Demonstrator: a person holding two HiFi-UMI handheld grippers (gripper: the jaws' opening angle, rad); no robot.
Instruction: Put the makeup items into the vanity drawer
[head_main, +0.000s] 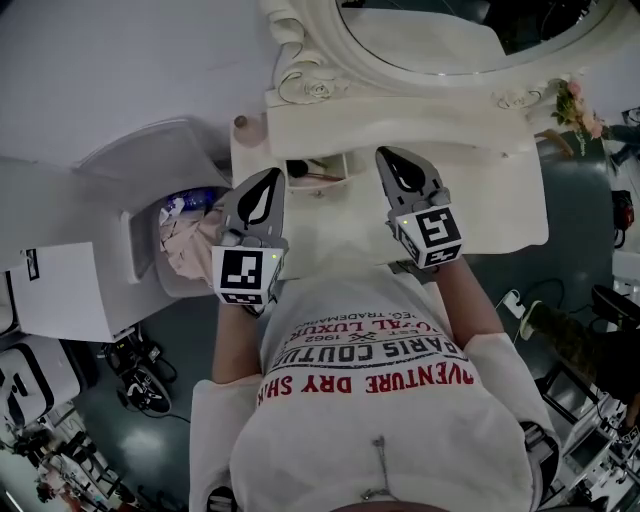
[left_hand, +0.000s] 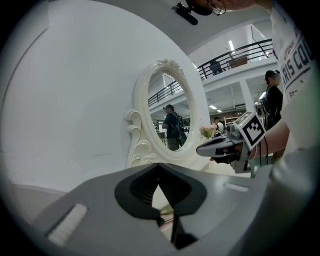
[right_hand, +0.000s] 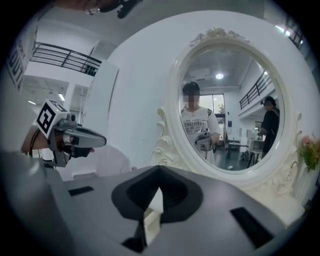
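In the upper centre of the head view, the open vanity drawer (head_main: 345, 166) holds a slim makeup stick (head_main: 325, 177) lying left-right. The left gripper (head_main: 275, 176) and right gripper (head_main: 384, 154), both pressed together and empty, flank it. Bare tabletop (head_main: 500, 195) stretches right.

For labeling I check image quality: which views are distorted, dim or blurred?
Left and right gripper views: strong fisheye, black corners; the right gripper view has a mosaic patch in the mirror. Head view: dim but sharp, no glare on the vanity.
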